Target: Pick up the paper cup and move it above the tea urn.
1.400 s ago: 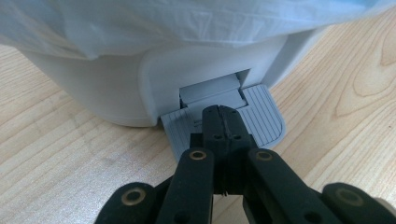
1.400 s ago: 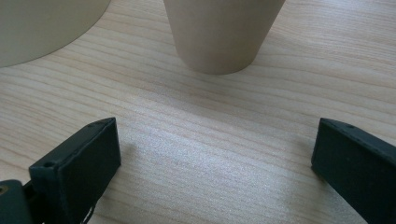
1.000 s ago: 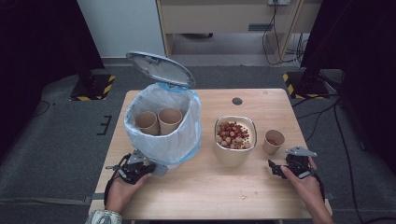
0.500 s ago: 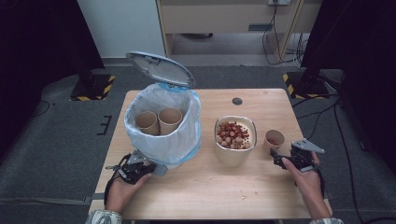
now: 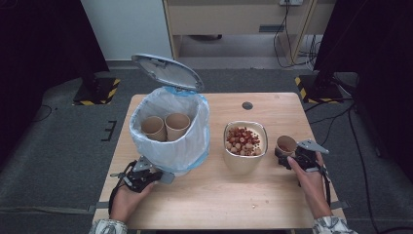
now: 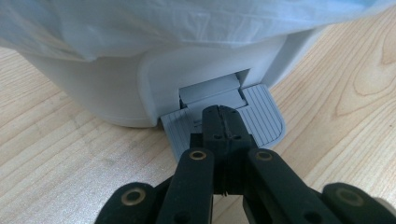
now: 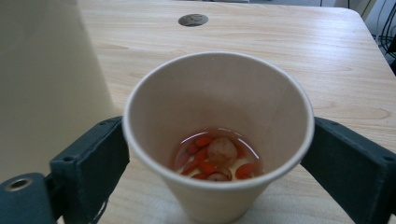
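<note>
A person's left gripper (image 6: 223, 122), its jaws pressed fully together, is resting on the ribbed grey pedal (image 6: 261, 119) at the foot of a white pedal bin (image 5: 170, 131) lined with a pale blue plastic bag, whose grey lid (image 5: 166, 71) is standing raised at the back. Two empty brown paper cups (image 5: 164, 126) are sitting side by side inside the bin, touching. On the light wooden worktop (image 5: 219, 195), the right gripper (image 5: 284, 157) is straddling a small brown paper cup (image 7: 219, 135) that is standing upright near the right edge, just beside a cream square bowl (image 5: 245, 152) heaped with red and tan dried fruit. The right gripper's jaws have just been closing, with one black pad at each side of the cup's wall; whether they are pressing on it yet cannot be told. The cup is holding a shallow pool of liquid with red berries and a pale round fruit (image 7: 222, 152) at its bottom. A dark round grommet (image 5: 247, 105) is showing in the worktop behind the bowl.
</note>
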Available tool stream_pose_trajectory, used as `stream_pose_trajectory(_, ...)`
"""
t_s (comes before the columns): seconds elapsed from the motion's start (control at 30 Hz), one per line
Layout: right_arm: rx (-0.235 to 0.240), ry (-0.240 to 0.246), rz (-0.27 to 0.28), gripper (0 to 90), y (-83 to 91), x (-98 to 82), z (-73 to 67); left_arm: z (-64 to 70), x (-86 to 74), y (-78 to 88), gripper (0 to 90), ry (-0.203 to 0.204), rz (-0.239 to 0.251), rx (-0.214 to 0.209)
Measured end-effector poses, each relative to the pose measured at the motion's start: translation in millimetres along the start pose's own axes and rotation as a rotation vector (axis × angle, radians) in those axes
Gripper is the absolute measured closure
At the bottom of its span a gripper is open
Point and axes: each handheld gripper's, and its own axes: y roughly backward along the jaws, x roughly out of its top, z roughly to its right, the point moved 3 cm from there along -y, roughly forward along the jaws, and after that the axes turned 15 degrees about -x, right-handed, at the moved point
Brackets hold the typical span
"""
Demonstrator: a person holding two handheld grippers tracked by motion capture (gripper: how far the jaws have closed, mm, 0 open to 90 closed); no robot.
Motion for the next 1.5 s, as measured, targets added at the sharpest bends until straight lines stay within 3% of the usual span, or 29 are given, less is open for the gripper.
stream_pose_trajectory(0.2, 0.009, -0.026, 0.013, 12.0, -9.7, 0.0, -1.4, -0.2, -0.1, 0.0, 90.0, 0.0, 0.001, -0.002)
stream_pose_trajectory(0.37, -0.014, 0.008, 0.027, 17.2, -15.2, 2.1, -4.0, 0.1, -0.1, 0.0, 90.0, 0.001, 0.002, 0.0)
stream_pose_trajectory(0.4, -0.012, 0.01, 0.028, 21.6, -15.5, 2.0, -3.8, 0.1, -0.1, 0.0, 90.0, 0.0, 0.001, 0.001)
stream_pose_trajectory(0.57, -0.009, 0.049, 0.034, 25.8, -14.1, 1.4, -2.0, -0.1, -0.2, 0.0, 90.0, 0.0, 0.002, -0.001)
stream_pose_trajectory(0.9, -0.004, 0.08, 0.143, 29.3, 3.9, 24.9, 9.9, 0.1, -0.1, 0.0, 90.0, -0.001, 0.001, 0.0)
stream_pose_trajectory(1.2, -0.025, 0.231, 0.222, 30.9, 14.3, 71.8, 31.3, -0.1, -0.1, 0.0, 90.0, 0.003, 0.003, -0.001)
stream_pose_trajectory(1.33, -0.036, 0.311, 0.255, 31.0, 12.7, 89.1, 32.7, -0.1, -0.1, 0.0, 90.0, 0.003, 0.003, -0.001)
stream_pose_trajectory(1.5, -0.049, 0.359, 0.275, 30.9, 6.3, 109.5, 31.0, -0.1, -0.1, 0.0, 90.0, 0.003, 0.002, -0.001)
